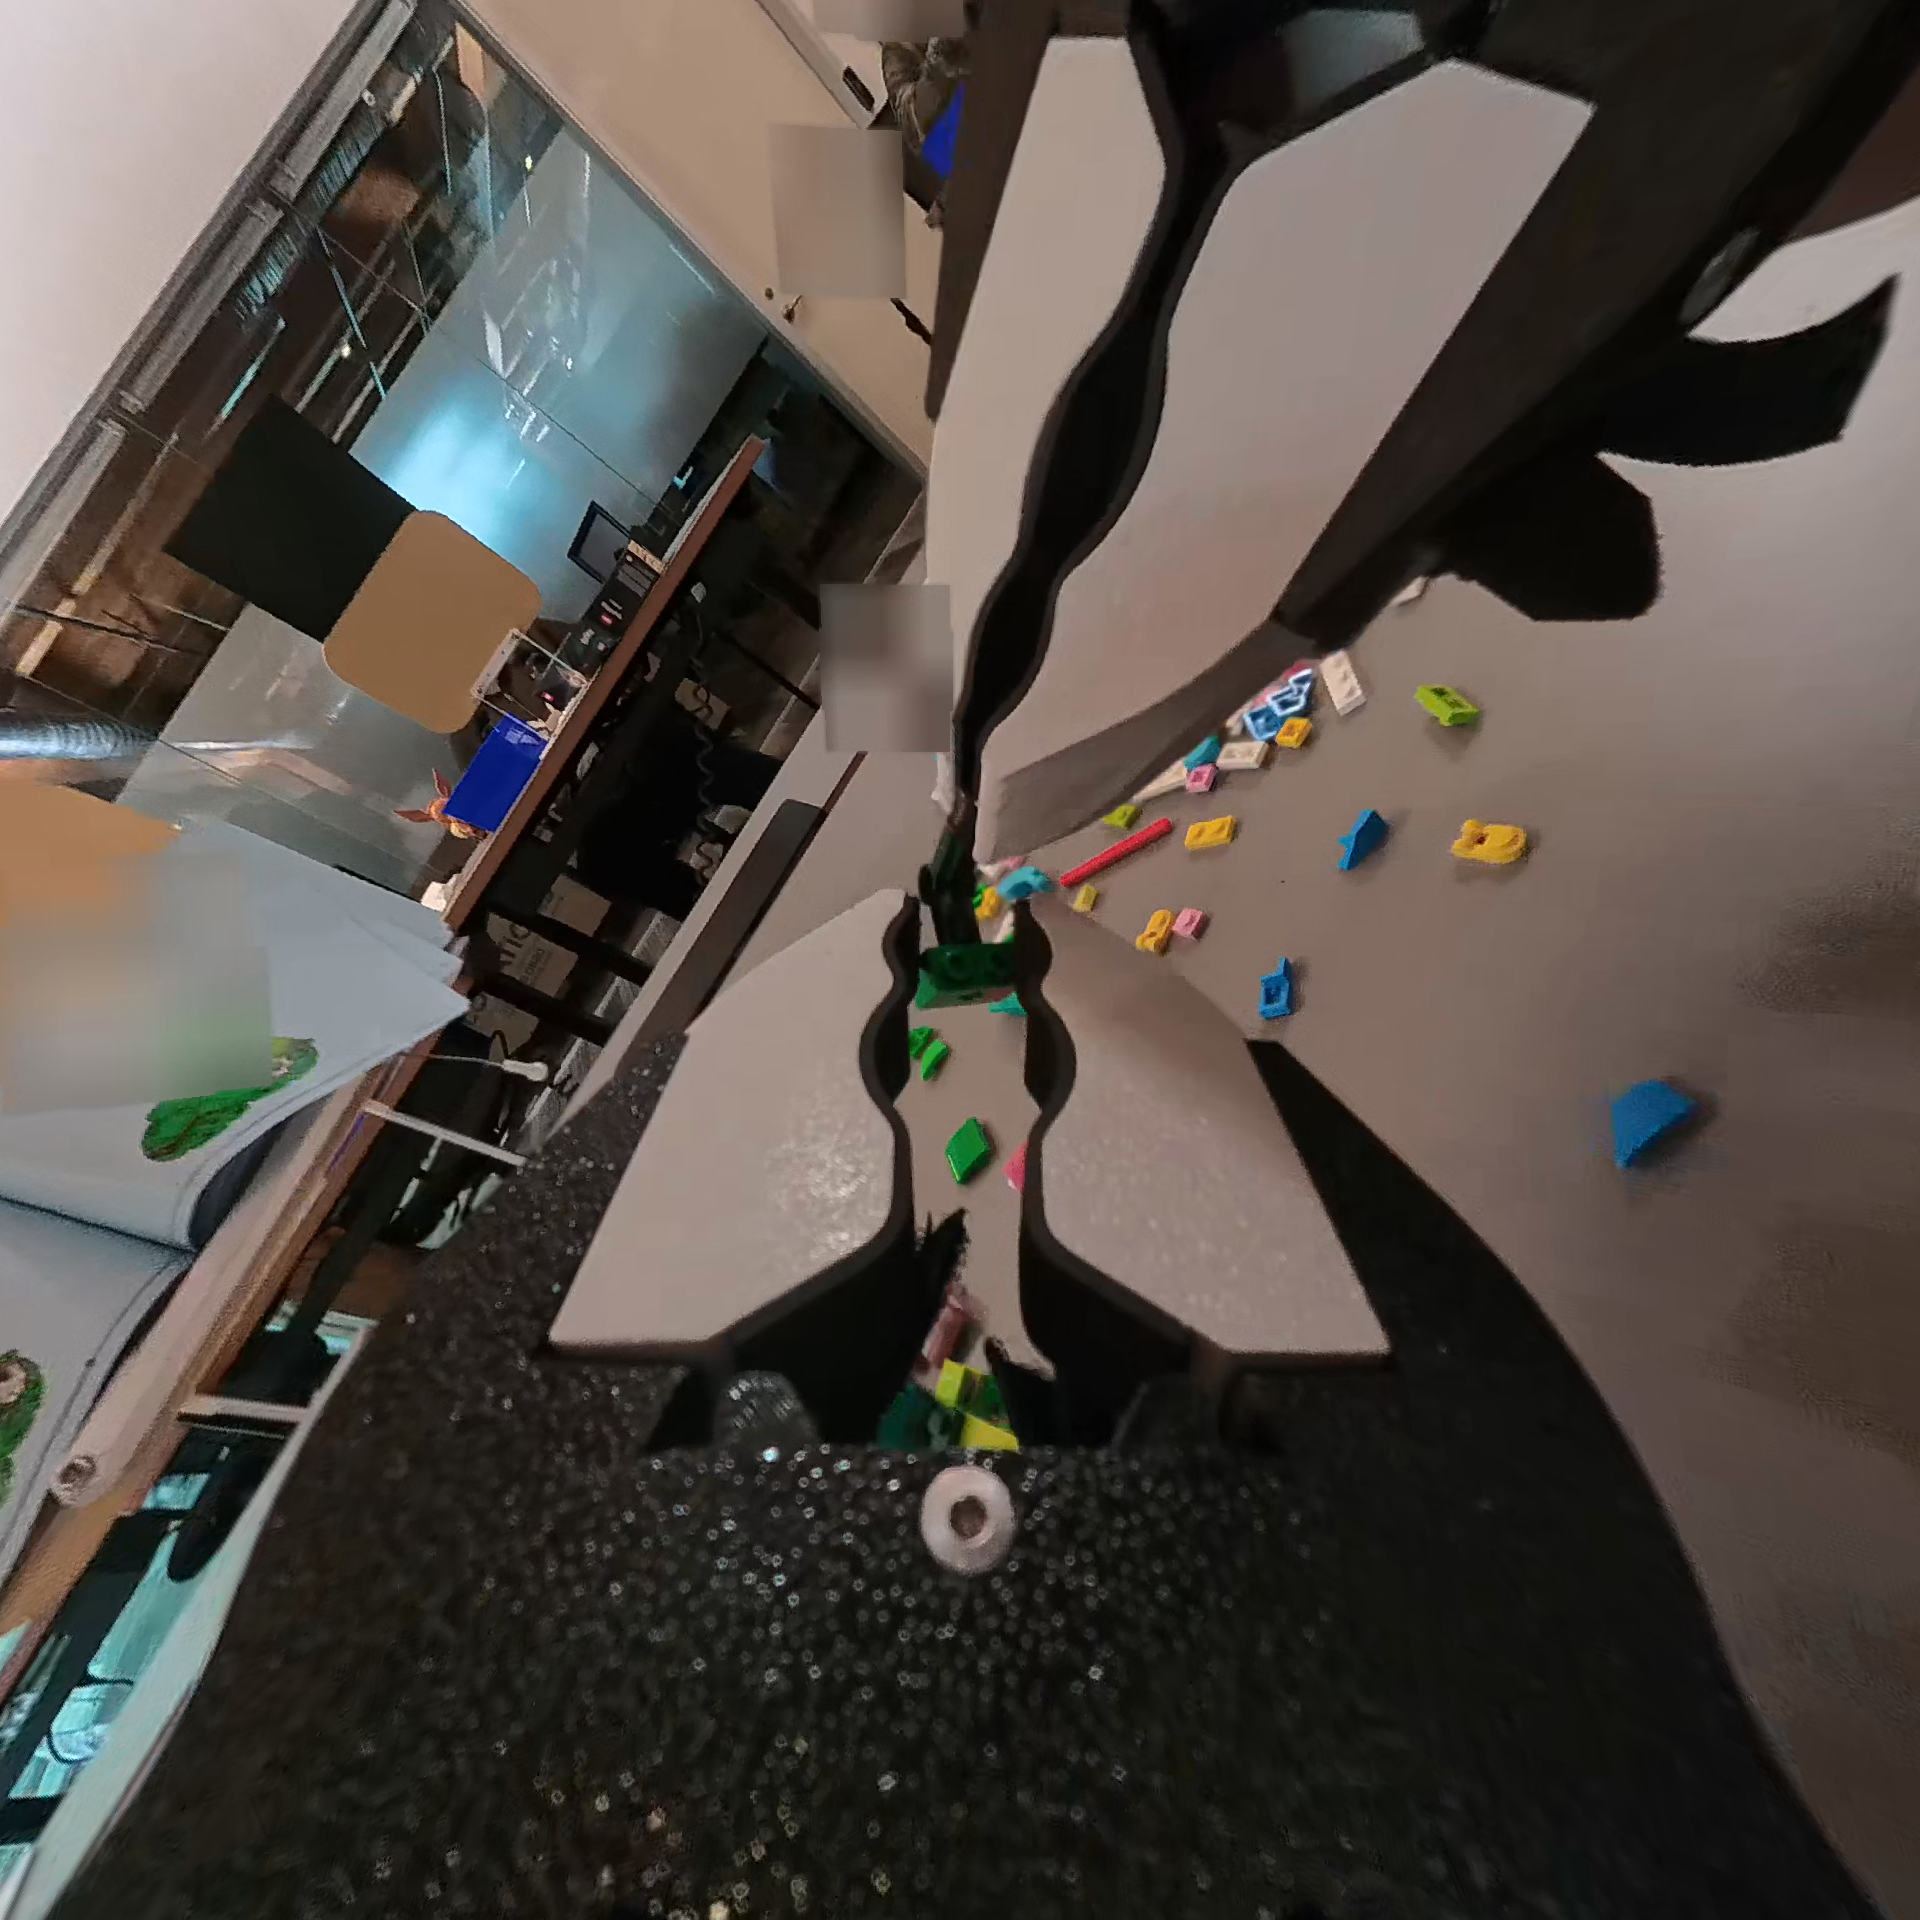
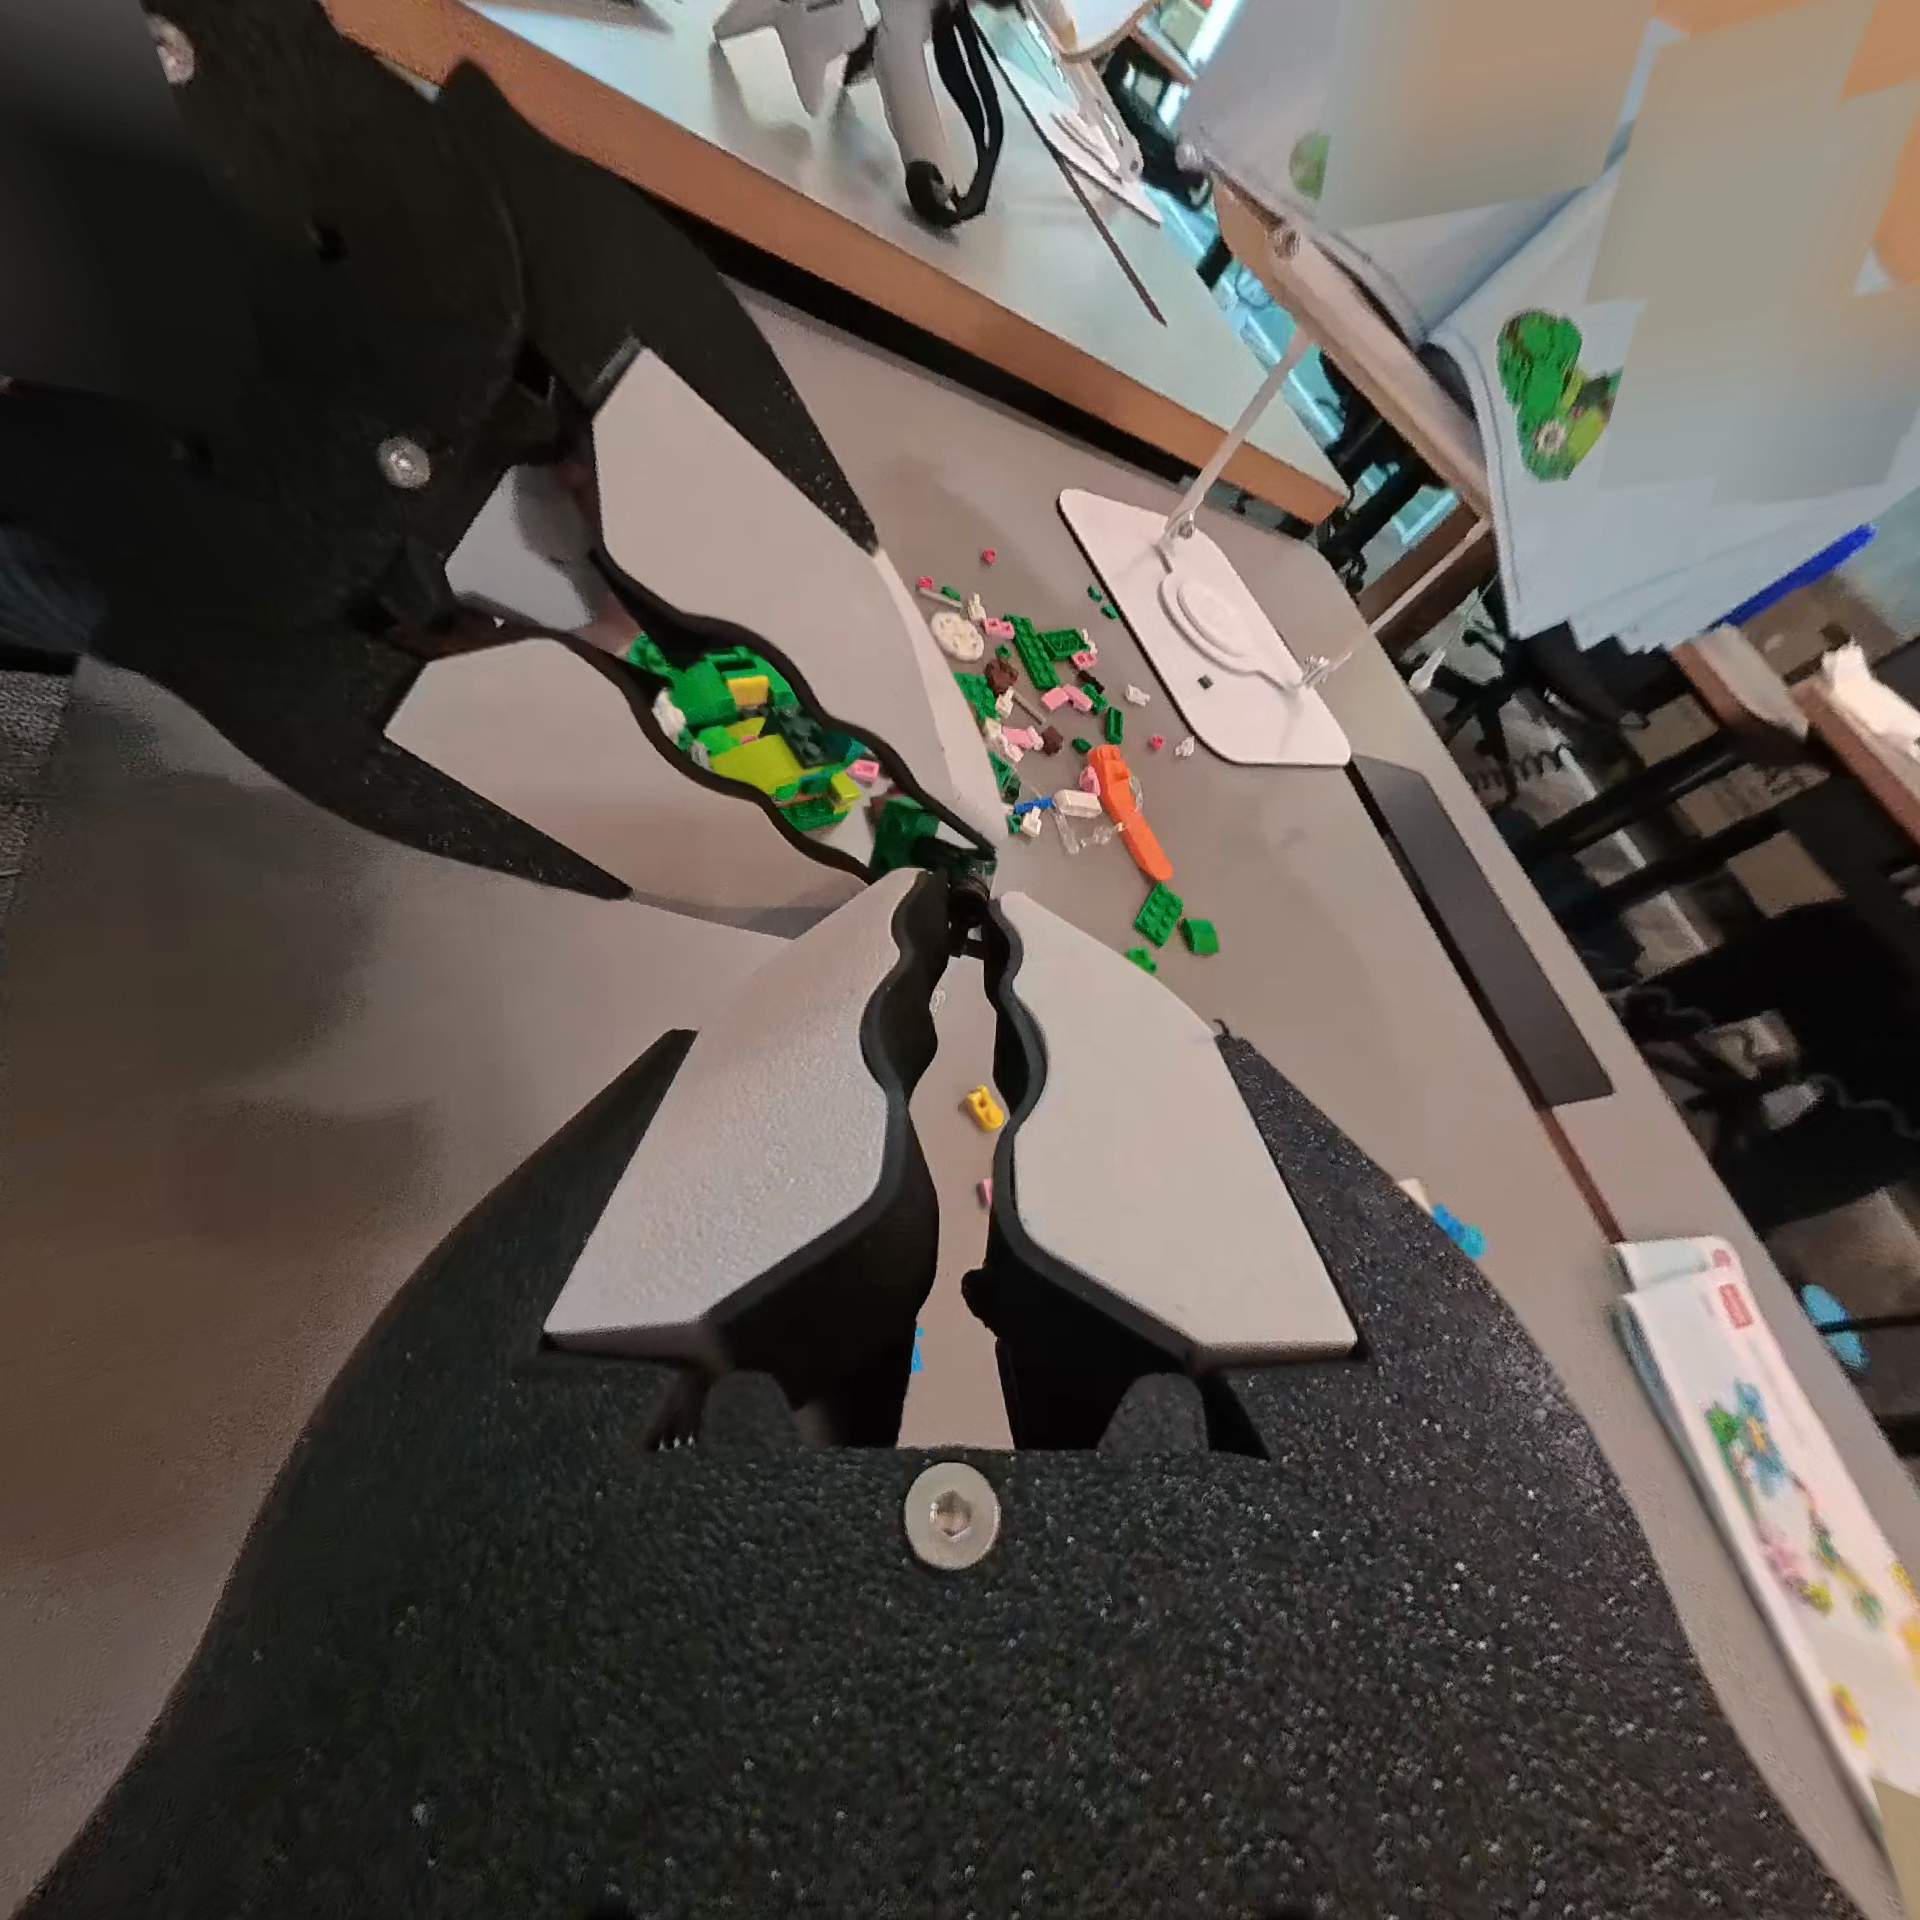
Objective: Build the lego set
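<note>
My left gripper (image 1: 966,925) is shut on a green Lego piece (image 1: 961,971) held above the grey table (image 1: 1558,1351). My right gripper (image 2: 961,902) is shut on a small dark green piece (image 2: 968,883), tip to tip with the left gripper (image 2: 961,854). The two pieces meet between the tips. In the left wrist view the right gripper (image 1: 968,805) comes in from above with the dark piece (image 1: 945,878). A green and yellow partial build (image 2: 758,748) shows through the left gripper's jaws, on the table beyond.
Loose pieces lie scattered: a blue slope (image 1: 1652,1122), a yellow piece (image 1: 1491,840), a red rod (image 1: 1117,852), an orange brick separator (image 2: 1127,810), a green and pink pile (image 2: 1039,675). A white stand base (image 2: 1205,634) holds an open booklet (image 2: 1558,395). Another booklet (image 2: 1766,1507) lies at the right edge. Left and right tips are no more than a few centimetres apart.
</note>
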